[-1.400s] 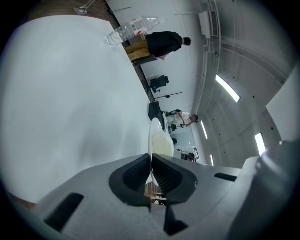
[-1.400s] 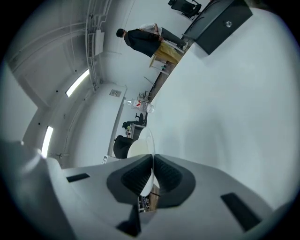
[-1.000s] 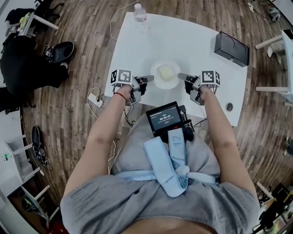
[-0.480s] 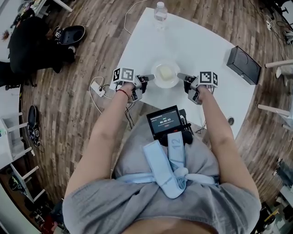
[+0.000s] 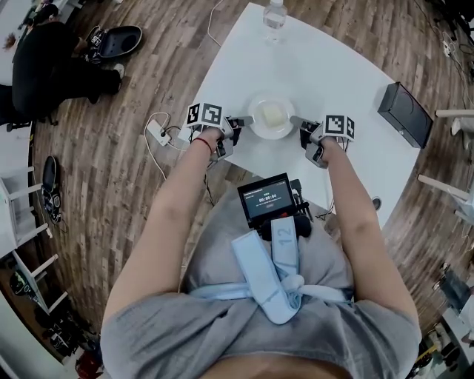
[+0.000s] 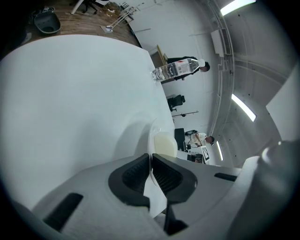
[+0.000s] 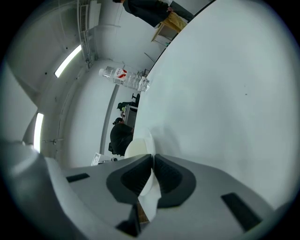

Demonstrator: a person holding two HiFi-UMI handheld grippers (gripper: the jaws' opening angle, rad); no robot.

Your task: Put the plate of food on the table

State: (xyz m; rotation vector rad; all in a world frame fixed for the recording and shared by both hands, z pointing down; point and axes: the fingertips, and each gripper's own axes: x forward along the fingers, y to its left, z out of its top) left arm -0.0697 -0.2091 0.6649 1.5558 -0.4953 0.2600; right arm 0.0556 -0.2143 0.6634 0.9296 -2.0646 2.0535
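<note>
A white plate point(image 5: 271, 129) carrying a pale yellow block of food point(image 5: 272, 115) is held over the near part of the white table point(image 5: 326, 70). My left gripper point(image 5: 242, 122) is shut on the plate's left rim, and my right gripper point(image 5: 298, 121) is shut on its right rim. In the left gripper view the plate rim point(image 6: 151, 140) runs between the dark pads point(image 6: 131, 176), with the food point(image 6: 165, 144) beyond. The right gripper view shows the rim point(image 7: 149, 140) pinched the same way, the food point(image 7: 136, 148) to its left. Whether the plate touches the table I cannot tell.
A clear water bottle point(image 5: 274, 13) stands at the table's far edge, and a black box point(image 5: 404, 112) sits at its right side. A power strip with cables point(image 5: 158, 134) lies on the wooden floor to the left. A person sits at the far left point(image 5: 44, 70).
The plate and both grippers have moved slightly farther over the table, still held at both rims. The view has shifted, so table and bottle sit higher in the frame.
</note>
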